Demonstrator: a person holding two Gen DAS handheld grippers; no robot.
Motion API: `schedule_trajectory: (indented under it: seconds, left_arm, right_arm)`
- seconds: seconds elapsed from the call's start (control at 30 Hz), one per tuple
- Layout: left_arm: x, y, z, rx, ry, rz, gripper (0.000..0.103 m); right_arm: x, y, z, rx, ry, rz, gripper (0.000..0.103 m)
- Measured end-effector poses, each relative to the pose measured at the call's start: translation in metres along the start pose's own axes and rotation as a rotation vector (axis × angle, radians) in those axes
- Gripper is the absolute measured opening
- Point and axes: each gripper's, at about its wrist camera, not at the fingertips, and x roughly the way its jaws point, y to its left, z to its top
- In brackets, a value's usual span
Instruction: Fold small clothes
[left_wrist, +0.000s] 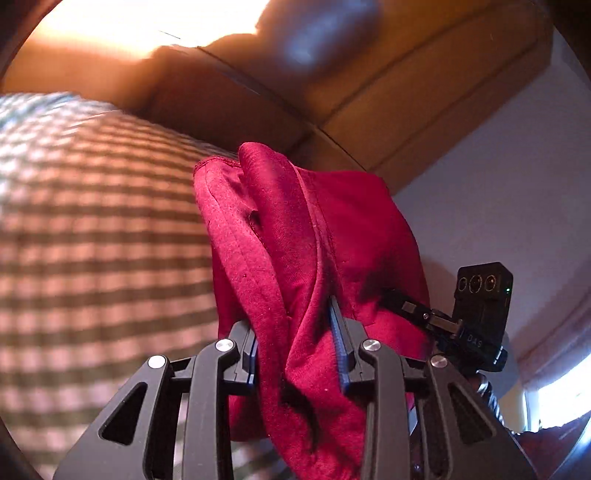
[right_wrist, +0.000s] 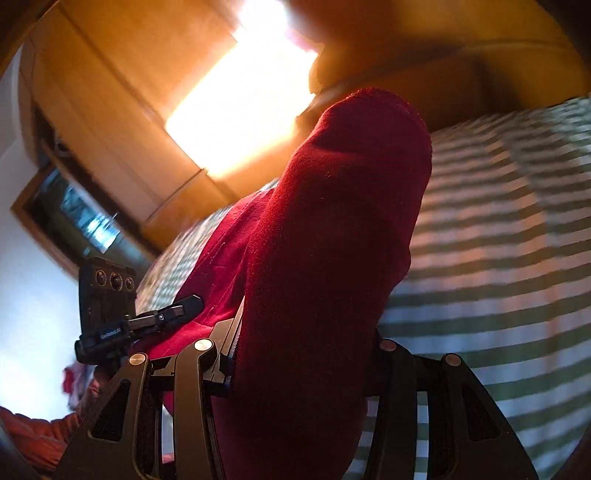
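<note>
A dark red garment (left_wrist: 295, 229) is lifted off the bed and bunched between the blue pads (left_wrist: 338, 332) of my left gripper (left_wrist: 295, 332), which is shut on it. In the right wrist view the same red garment (right_wrist: 332, 221) bulges thickly over my right gripper (right_wrist: 303, 343), also shut on it; the right-hand finger is hidden under the cloth. Each gripper shows in the other's view: the right gripper's black camera block (left_wrist: 480, 306) sits close behind the cloth, and the left gripper's block (right_wrist: 107, 295) is at the left, its finger tucked into the cloth.
A green-and-white checked bedcover (left_wrist: 92, 240) (right_wrist: 498, 258) lies under the garment. Behind it stand wooden panels (left_wrist: 406, 92) with a bright patch of light (right_wrist: 240, 103). A white wall (left_wrist: 517, 184) and a framed dark opening (right_wrist: 74, 218) are to the sides. More red cloth (right_wrist: 33, 435) lies at the lower left.
</note>
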Motion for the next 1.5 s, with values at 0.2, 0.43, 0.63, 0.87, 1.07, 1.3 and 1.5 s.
schedule_trajectory:
  seconds: [0.2, 0.43, 0.63, 0.87, 1.07, 1.3, 1.5]
  left_arm:
    - [0.116, -0.054, 0.031, 0.185, 0.142, 0.081, 0.03]
    - [0.181, -0.059, 0.016, 0.331, 0.208, 0.322, 0.04]
    - [0.133, -0.09, 0.013, 0.421, 0.039, 0.415, 0.04]
    - [0.158, -0.091, 0.007, 0.465, 0.091, 0.508, 0.041]
    - [0.16, -0.067, 0.002, 0.375, 0.07, 0.508, 0.047]
    - [0.133, -0.081, -0.003, 0.353, -0.003, 0.516, 0.06]
    - [0.104, -0.085, -0.008, 0.315, -0.053, 0.534, 0.068]
  right_arm:
    - [-0.042, -0.086, 0.01, 0.118, -0.062, -0.181, 0.047]
    - [-0.029, -0.152, -0.019, 0.238, -0.024, -0.349, 0.081]
    - [-0.076, -0.135, -0.022, 0.184, -0.149, -0.479, 0.082]
    - [-0.055, -0.089, -0.013, 0.053, -0.156, -0.59, 0.051]
    - [0.004, -0.091, -0.033, 0.0, -0.091, -0.748, 0.052]
    - [-0.018, -0.079, -0.034, 0.048, -0.121, -0.726, 0.065]
    - [-0.036, -0.056, -0.047, 0.087, -0.155, -0.717, 0.076]
